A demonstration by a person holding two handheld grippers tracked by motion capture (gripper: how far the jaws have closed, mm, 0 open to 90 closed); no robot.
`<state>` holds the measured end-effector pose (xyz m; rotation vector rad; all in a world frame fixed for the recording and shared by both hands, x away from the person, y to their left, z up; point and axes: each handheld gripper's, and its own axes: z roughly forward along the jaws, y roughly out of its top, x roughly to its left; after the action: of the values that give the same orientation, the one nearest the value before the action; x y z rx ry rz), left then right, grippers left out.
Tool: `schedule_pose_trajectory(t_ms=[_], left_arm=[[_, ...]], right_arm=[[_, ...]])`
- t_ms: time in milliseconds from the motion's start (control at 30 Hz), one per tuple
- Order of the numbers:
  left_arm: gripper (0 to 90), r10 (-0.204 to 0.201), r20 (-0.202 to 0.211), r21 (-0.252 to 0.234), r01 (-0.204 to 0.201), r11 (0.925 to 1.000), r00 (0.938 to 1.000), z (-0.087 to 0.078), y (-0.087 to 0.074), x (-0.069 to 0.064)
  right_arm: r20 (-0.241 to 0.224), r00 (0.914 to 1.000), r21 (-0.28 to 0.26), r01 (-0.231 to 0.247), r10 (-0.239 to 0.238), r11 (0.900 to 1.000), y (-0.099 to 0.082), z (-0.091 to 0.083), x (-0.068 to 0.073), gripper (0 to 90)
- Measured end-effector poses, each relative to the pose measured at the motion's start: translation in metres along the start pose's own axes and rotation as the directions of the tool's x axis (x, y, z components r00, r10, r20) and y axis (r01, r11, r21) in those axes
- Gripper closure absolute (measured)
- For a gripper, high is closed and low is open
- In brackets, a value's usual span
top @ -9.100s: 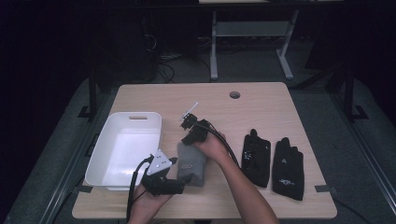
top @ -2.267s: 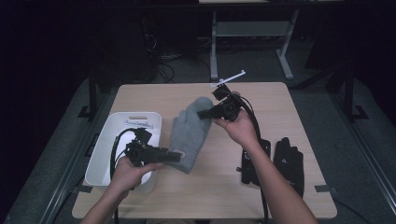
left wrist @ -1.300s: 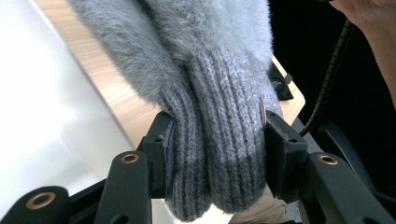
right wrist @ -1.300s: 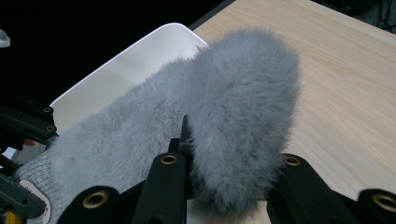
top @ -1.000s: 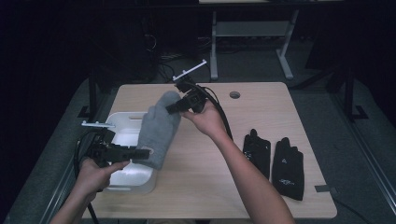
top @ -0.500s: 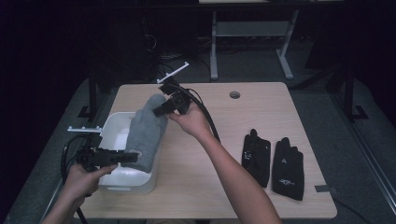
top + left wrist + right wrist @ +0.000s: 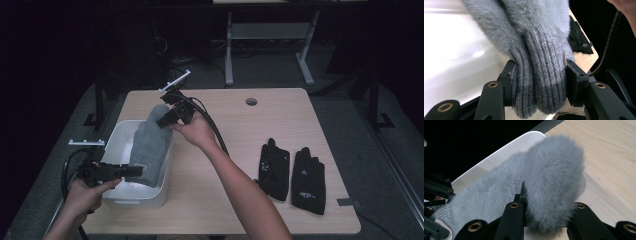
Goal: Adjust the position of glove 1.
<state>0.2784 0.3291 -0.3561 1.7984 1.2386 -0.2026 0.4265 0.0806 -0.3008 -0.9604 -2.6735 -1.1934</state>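
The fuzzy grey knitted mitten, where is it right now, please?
In the high view, the fuzzy grey knitted mitten hangs at table-left over the white plastic bin, between both hand-held grippers.

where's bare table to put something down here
Bare wood runs across the table from the bin to the black gloves, around the cable hole, and along the near edge. It is crowded at the bin, where both hand-held grippers hold the grey mitten.

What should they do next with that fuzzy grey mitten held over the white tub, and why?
Probably lower it a little further before letting go. The grey mitten hangs stretched over the white tub, the left hand-held gripper clamped on its ribbed cuff and the right hand-held gripper on its fluffy tip, which sits above the tub's rim.
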Motion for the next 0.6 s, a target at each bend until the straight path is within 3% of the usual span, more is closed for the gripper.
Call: schedule_pose_trajectory(t_ms=[600], left_arm=[[49.4,-0.036,-0.04,0.032,0.037,0.9988,0.9986,0.012,-0.009,0.016]], right_arm=[[0.001,0.9999,0.054,-0.012,0.012,0.9984,-0.001,0.031,-0.005,73.3]])
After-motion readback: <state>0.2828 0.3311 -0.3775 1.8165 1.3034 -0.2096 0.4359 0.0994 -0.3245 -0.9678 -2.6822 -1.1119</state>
